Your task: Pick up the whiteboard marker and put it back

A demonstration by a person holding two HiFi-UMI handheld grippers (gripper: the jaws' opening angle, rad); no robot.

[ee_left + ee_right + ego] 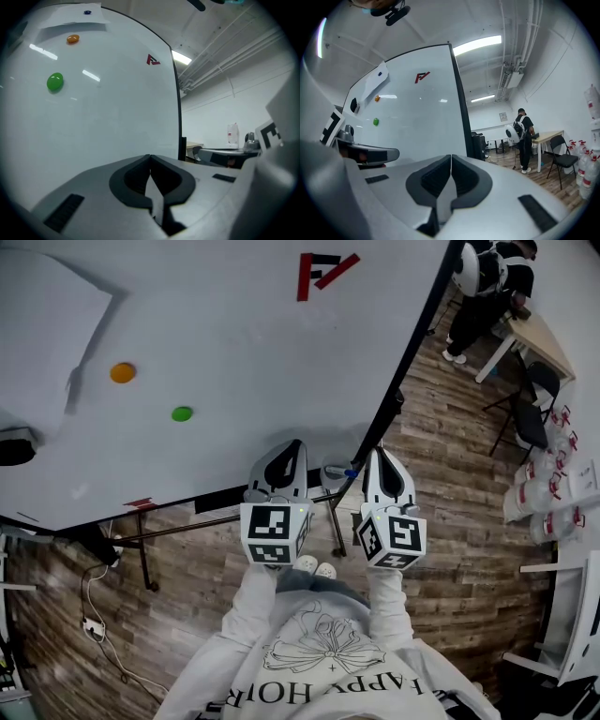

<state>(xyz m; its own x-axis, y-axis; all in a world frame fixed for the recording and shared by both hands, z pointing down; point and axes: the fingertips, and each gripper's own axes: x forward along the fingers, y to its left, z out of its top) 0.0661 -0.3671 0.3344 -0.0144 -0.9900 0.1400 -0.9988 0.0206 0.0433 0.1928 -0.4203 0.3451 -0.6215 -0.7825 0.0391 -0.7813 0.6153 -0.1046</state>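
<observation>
The whiteboard (pixel 234 343) stands in front of me with an orange magnet (pixel 123 372), a green magnet (pixel 182 413) and a red logo (pixel 323 273) on it. My left gripper (pixel 287 452) is shut and empty, its tips close to the board's lower edge. My right gripper (pixel 379 459) is beside it, also shut and empty, near the board's black side frame (pixel 412 343). A small blue piece (pixel 351 472) shows between them at the board's foot; I cannot tell whether it is the marker. The left gripper view faces the board (pixel 103 108); the right gripper view looks past its edge (pixel 461 117).
A black eraser (pixel 14 450) sits at the board's left edge. A person (pixel 487 282) stands at a table (pixel 539 338) in the back right, next to a folding chair (pixel 530 413) and several spray bottles (pixel 548 488). Cables (pixel 94 624) lie on the wooden floor.
</observation>
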